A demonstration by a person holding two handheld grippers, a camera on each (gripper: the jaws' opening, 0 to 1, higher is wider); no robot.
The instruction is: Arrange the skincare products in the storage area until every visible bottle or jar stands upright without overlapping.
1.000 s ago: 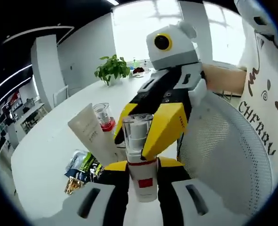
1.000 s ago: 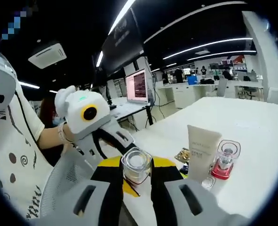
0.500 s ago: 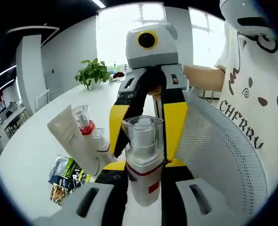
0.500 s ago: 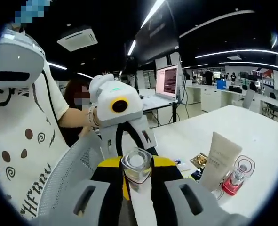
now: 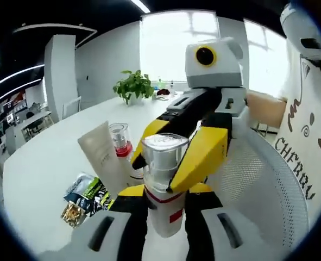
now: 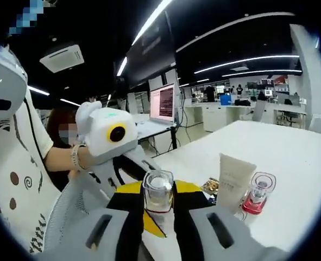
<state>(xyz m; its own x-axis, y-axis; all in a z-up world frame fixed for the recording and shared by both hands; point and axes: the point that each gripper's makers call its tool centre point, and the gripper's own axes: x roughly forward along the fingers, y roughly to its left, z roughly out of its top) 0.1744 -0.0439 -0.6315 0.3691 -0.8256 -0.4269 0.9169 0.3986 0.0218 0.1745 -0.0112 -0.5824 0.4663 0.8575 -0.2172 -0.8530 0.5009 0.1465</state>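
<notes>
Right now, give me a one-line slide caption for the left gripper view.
Both grippers clamp one clear-capped pump bottle above the white table, with a tube, red-collared bottle and sachets behind.

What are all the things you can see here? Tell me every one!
Pump bottle: one, white with red band and clear cap, held between both claws.
Tube: one, cream, standing on the table.
Small bottle: one, clear with red base, behind the tube.
Packets: a few, green and gold, flat on the table.
Table: one, white.
Plant: one, green, far end.
Chair: one, white mesh.
Laptop: one, screen lit.
Left claw: grips the bottle.
Right claw: grips it too.
</notes>
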